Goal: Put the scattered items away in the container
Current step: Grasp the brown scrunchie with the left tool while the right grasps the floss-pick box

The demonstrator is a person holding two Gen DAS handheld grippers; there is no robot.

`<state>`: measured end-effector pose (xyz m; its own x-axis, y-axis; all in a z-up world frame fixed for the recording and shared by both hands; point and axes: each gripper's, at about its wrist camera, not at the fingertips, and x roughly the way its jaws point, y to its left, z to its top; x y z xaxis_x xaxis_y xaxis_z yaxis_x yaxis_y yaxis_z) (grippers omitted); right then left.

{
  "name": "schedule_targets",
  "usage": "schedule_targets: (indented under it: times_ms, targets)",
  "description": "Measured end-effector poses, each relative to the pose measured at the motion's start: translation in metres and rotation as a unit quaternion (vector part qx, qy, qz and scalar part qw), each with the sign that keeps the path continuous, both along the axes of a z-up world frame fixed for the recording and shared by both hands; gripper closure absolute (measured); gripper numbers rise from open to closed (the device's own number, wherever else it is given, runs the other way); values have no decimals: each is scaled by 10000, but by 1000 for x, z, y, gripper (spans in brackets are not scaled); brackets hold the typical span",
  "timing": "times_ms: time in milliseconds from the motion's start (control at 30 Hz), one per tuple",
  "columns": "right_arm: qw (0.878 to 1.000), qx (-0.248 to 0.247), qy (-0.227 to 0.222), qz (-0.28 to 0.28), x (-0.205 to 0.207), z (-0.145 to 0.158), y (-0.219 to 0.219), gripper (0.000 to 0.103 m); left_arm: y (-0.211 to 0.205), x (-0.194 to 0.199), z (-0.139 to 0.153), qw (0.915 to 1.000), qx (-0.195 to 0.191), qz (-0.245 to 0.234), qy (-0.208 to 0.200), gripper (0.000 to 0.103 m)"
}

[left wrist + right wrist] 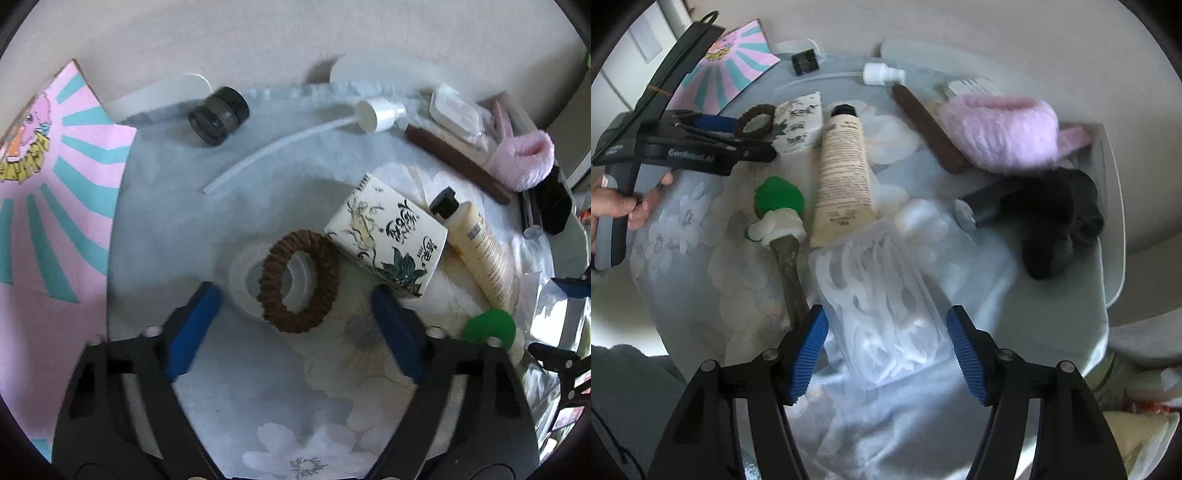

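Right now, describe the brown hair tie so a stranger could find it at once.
Start at the floral cloth covering the table. Near its middle lies a white box with ink drawings; the brown hair tie lies against it, draped over a clear round lid. It is the only fuzzy ring there.

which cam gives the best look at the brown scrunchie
The left wrist view. The brown scrunchie sits large and central there, lying on a clear tape roll between the left gripper's open jaws. The right wrist view shows it only small and far off, beside that gripper.
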<state>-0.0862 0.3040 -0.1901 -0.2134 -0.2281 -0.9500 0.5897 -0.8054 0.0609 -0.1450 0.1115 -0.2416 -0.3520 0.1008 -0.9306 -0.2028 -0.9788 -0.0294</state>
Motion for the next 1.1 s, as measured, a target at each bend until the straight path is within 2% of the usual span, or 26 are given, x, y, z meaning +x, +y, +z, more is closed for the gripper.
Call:
schedule_targets:
  times_ms: [133,233,333,433,600,867,1000,1100]
  targets:
    - [9998,-178,20,-105,1,1,2,41,-18,-3,8,9997,203,117,11,54]
    - [9996,-215,110,-126,5,4,4,42,-31,-5,12,9989,429,184,-11,56]
    - [9995,-221,136,-153,7,5,7,44,-37,-3,18,9986,491,198,72,59]
    - [9993,-232,171,-218,8,8,11,44,-32,16,19,9981,582,176,106,62]
    - [9990,-254,54,-356,8,5,18,44,-35,20,17,9991,413,115,39,58]
    - [9990,-258,44,-366,5,5,21,44,-18,16,17,9982,511,9,299,59]
    - [9989,-269,33,-387,5,5,22,44,-16,10,10,9979,633,-22,131,80]
    - [9989,-274,34,-379,5,5,23,44,-18,7,5,9968,791,41,59,85]
